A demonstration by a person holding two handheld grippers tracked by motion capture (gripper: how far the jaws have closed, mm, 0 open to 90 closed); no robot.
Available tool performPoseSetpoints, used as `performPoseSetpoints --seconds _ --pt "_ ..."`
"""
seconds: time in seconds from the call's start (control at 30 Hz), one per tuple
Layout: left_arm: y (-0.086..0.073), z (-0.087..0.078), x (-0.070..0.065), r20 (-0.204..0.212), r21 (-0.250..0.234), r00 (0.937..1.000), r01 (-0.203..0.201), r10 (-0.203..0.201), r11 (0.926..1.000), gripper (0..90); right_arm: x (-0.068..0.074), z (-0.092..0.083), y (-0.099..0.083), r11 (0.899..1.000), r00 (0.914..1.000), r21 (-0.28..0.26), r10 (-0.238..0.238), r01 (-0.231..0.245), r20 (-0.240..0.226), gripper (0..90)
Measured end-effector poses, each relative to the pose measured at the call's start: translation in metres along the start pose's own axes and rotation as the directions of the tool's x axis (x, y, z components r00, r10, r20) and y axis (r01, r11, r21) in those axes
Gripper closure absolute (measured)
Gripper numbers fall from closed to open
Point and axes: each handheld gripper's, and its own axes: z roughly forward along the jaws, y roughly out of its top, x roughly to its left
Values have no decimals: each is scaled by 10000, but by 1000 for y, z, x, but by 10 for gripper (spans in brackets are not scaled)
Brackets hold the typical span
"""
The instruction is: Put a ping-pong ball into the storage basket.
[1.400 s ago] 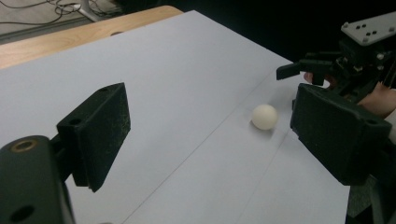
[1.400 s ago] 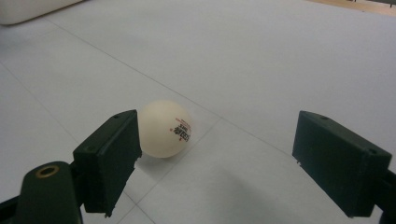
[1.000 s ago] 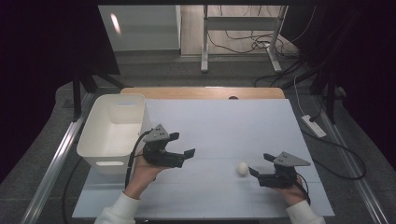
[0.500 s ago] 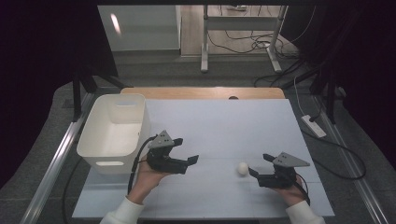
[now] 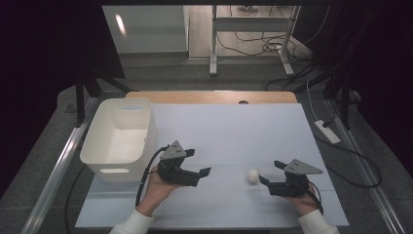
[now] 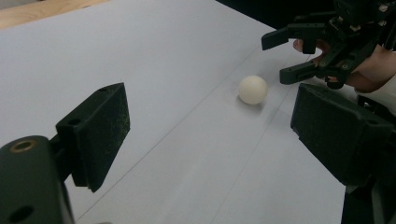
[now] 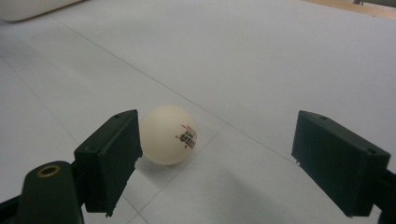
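Small white ball (image 5: pixel 253 176) sits on counter (image 5: pixel 234 131) near front edge, toward right corner. Right hand-held gripper (image 5: pixel 265 179) wide open, ball beside one pad, off middle. Left hand-held gripper (image 5: pixel 202 173) open, empty. Risk: pad bumps ball, ball rolls away; squeeze off middle, ball pops out

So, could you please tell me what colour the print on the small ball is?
Red print on the cream-white ball, clearest in the right gripper view.
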Motion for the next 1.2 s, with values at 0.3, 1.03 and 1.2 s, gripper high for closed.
performPoseSetpoints --seconds 0.3,1.03,1.2 --pt "-3 6 -2 63 193 10000 -60 59 9998 131 0 -2 -1 10000 10000 -30 41 -41 20 154" --pt "-7 14 -4 192 421 9998 2 -10 9991 132 1 -2 -1 10000 10000 2 -33 33 13 154" --pt "-7 16 -5 223 453 9997 2 -12 9990 132 1 -2 -1 10000 10000 -29 -19 19 0 154"
